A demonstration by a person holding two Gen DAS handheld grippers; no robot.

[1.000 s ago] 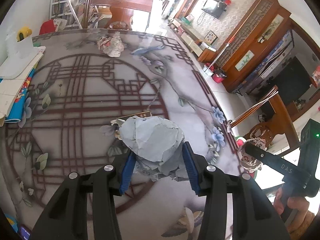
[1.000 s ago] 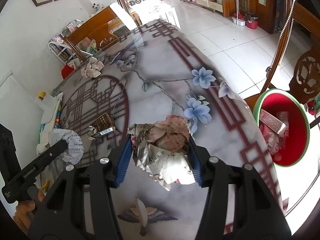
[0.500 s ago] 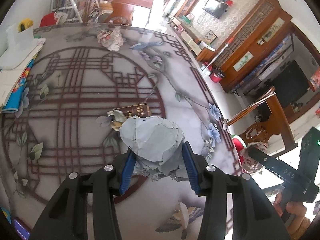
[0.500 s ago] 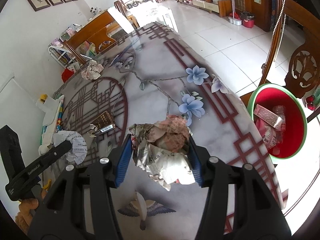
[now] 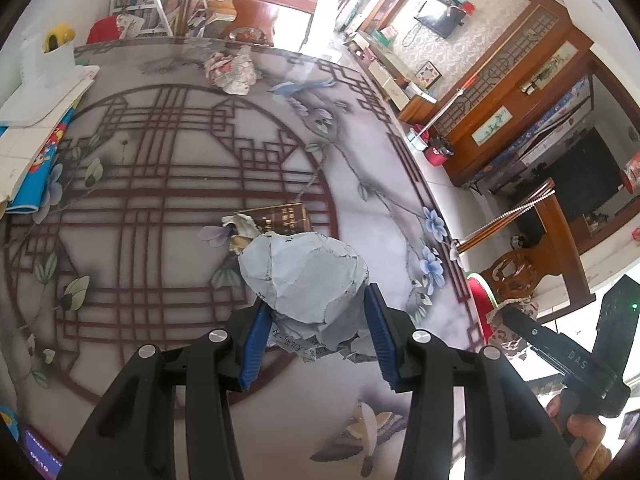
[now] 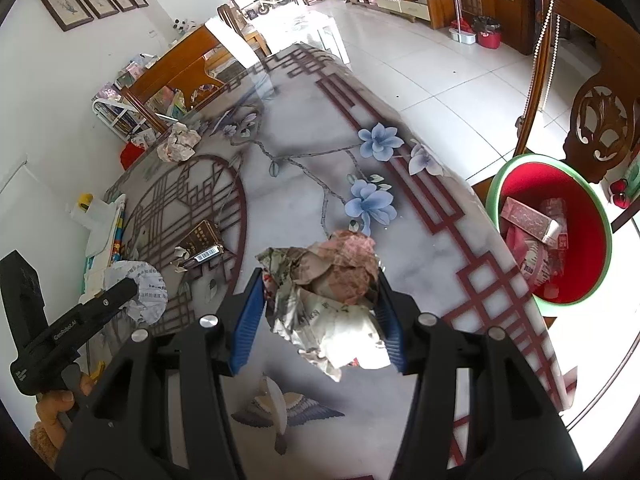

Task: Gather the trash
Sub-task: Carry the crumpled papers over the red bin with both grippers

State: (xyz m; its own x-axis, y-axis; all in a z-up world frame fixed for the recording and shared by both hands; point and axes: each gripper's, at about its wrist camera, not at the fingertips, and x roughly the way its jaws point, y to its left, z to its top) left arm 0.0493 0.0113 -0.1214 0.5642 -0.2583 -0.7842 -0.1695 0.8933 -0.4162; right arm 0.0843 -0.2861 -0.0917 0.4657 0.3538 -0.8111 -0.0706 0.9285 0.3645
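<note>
My left gripper (image 5: 314, 312) is shut on a crumpled grey-blue paper ball (image 5: 304, 276), held above the patterned table (image 5: 160, 160). My right gripper (image 6: 320, 292) is shut on a crumpled newspaper wad (image 6: 328, 296), also lifted over the table. A red bin with a green rim (image 6: 560, 232) stands on the floor past the table's right edge and holds several wrappers. A torn brown packet (image 5: 280, 220) lies on the table beyond the grey ball, and another crumpled newspaper (image 5: 232, 70) lies near the far edge. The left gripper (image 6: 132, 284) with its ball shows in the right wrist view.
Books and white items (image 5: 36, 120) are stacked at the table's left side. Wooden chairs stand at the far end (image 5: 248, 4) and beside the bin (image 6: 600, 112). A hand (image 5: 576, 432) holds the right gripper's handle at lower right. Tiled floor (image 6: 440, 60) lies beyond the table.
Both views have slid a little toward the table's right edge; the red bin sits slightly further left in the right wrist view. Both paper wads stay clamped as before.
</note>
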